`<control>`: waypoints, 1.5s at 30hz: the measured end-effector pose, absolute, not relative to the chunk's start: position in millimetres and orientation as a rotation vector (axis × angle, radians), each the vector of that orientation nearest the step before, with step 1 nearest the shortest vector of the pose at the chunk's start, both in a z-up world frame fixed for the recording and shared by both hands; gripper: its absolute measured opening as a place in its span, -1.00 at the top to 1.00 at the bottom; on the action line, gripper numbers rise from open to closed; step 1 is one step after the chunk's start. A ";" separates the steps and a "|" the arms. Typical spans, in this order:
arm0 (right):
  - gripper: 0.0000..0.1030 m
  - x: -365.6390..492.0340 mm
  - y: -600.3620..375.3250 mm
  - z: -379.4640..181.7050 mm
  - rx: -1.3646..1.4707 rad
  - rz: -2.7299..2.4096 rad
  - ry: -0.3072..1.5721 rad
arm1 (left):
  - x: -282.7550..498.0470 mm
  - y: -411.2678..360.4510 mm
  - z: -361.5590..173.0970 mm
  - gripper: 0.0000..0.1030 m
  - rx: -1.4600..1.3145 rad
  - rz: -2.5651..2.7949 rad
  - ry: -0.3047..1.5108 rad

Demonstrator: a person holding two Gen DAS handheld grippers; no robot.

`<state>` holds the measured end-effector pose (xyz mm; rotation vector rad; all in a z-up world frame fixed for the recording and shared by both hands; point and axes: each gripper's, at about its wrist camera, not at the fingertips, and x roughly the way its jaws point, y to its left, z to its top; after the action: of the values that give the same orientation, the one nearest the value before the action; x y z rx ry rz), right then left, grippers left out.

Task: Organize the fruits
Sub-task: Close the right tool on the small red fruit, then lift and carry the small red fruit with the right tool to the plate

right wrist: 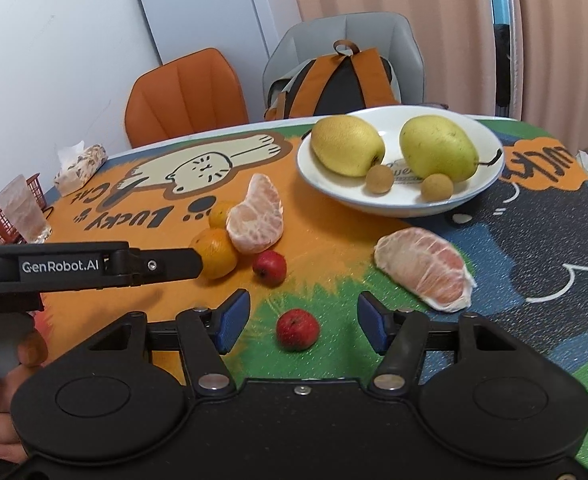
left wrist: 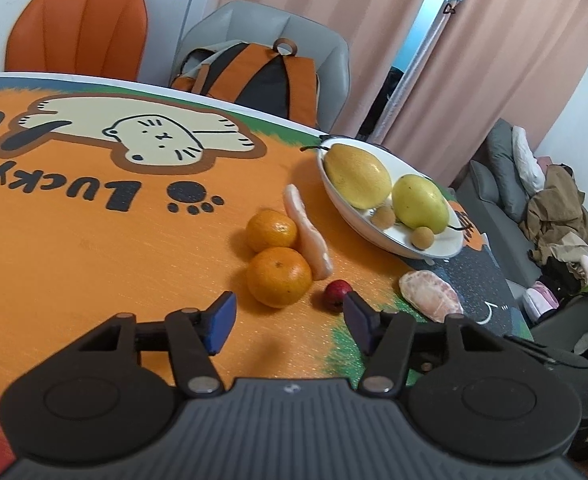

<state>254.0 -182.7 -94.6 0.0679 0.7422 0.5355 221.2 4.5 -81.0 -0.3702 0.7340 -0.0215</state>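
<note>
1. Closest to the right wrist camera, the right gripper (right wrist: 304, 326) stands partly spread, nothing pressed by its blue pads; a small red fruit (right wrist: 297, 329) lies on the table mat (right wrist: 334, 240) in the gap between them, touching neither pad.
2. That fruit looks light, firm and round, so it may roll or squirt out. I judge the best hold is across its widest middle, pads squarely on opposite sides.
3. Likewise, the left gripper (left wrist: 289, 322) is half spread and empty, aimed at the nearer orange (left wrist: 278, 276), which sits just ahead of its fingertips and touches a second orange (left wrist: 271, 230).
4. An orange is heavier with a slightly yielding, grippy peel; take it at the equator with moderate pressure.
5. A second red fruit (left wrist: 337, 292) sits just beside the left gripper's right pad.
6. Two peeled pomelo segments (right wrist: 426, 268) (right wrist: 257, 214) lie loose on the mat; they look soft, tearable and moist, needing a gentle hold along the thick back.
7. Farther off, the white plate (right wrist: 398, 200) already holds two pears (right wrist: 438, 148) and two longans (right wrist: 436, 187).
</note>
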 end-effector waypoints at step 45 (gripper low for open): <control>0.46 260.4 -237.9 -97.0 0.190 0.501 0.695 | 270.9 -58.1 -103.5 0.58 -0.250 0.000 0.802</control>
<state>260.4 -237.9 -97.0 0.1902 0.6947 0.5012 270.9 -58.1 -103.5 -0.2504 0.8018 0.0004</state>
